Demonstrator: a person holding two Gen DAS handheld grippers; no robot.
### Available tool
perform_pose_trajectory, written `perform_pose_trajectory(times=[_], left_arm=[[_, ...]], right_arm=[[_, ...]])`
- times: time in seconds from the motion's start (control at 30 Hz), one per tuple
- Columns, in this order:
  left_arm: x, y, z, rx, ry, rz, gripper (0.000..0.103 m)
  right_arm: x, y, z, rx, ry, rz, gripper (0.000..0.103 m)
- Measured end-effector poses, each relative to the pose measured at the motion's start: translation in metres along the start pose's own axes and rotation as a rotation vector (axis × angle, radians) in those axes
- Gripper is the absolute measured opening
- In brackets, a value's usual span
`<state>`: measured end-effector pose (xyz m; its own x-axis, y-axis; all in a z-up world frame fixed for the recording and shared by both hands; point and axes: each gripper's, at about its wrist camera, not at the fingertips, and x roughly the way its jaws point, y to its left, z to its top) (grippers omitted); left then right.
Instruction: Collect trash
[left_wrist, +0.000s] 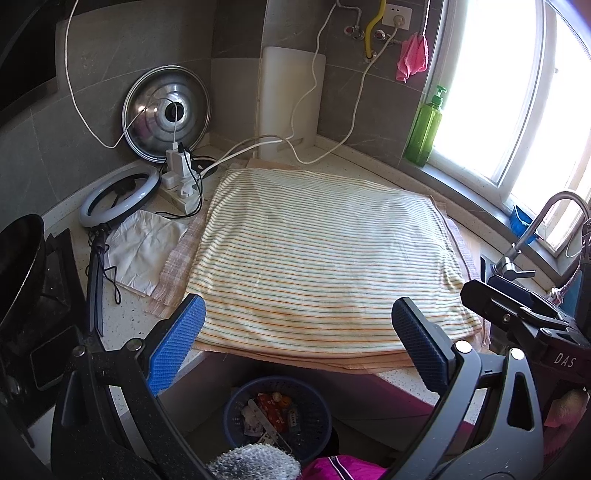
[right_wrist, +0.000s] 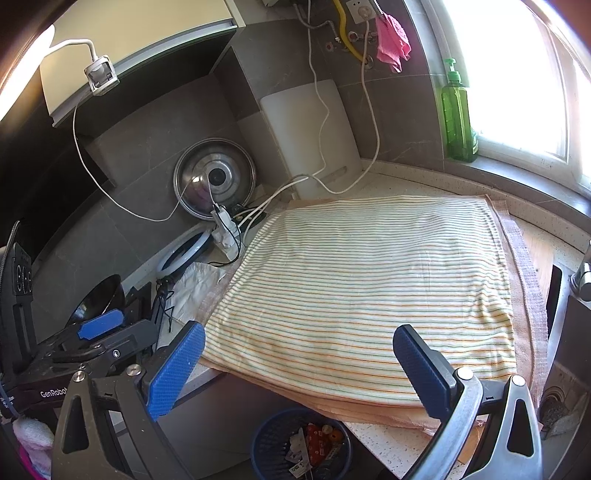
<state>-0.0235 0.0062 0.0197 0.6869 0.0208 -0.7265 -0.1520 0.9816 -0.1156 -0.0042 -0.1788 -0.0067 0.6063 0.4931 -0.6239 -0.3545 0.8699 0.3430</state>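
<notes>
Covering the kitchen counter (left_wrist: 373, 158), a striped towel (left_wrist: 317, 254) lies bare; both grippers' fingers spread apart.

Towel (left_wrist: 325, 254) cream with thin orange-green stripes; basket (left_wrist: 277, 417) dark blue; soap bottle (left_wrist: 424, 129) green; hanging rag (left_wrist: 412, 57) pink; desk (left_wrist: 129, 314) white, speckled.

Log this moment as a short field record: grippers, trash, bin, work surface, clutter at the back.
left gripper: open, holding nothing, above the counter edge
right gripper: open, holding nothing
basket: blue, on the floor below the counter edge, holding wrappers
striped towel: spread flat on the counter, no trash visible on it
back corner: pot lid leaning on the wall, power strip, ring light
windowsill: green bottle
</notes>
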Motion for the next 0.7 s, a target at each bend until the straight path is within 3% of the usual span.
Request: perform_pose_trajectory(times=[0.7], left_arm=[[0.0038, 0.0069, 0.0012, 0.009, 0.004, 0.004, 0.102]], right_arm=[[0.0045, -0.0035, -0.0026, 0.016, 0.017, -0.011, 0.103]])
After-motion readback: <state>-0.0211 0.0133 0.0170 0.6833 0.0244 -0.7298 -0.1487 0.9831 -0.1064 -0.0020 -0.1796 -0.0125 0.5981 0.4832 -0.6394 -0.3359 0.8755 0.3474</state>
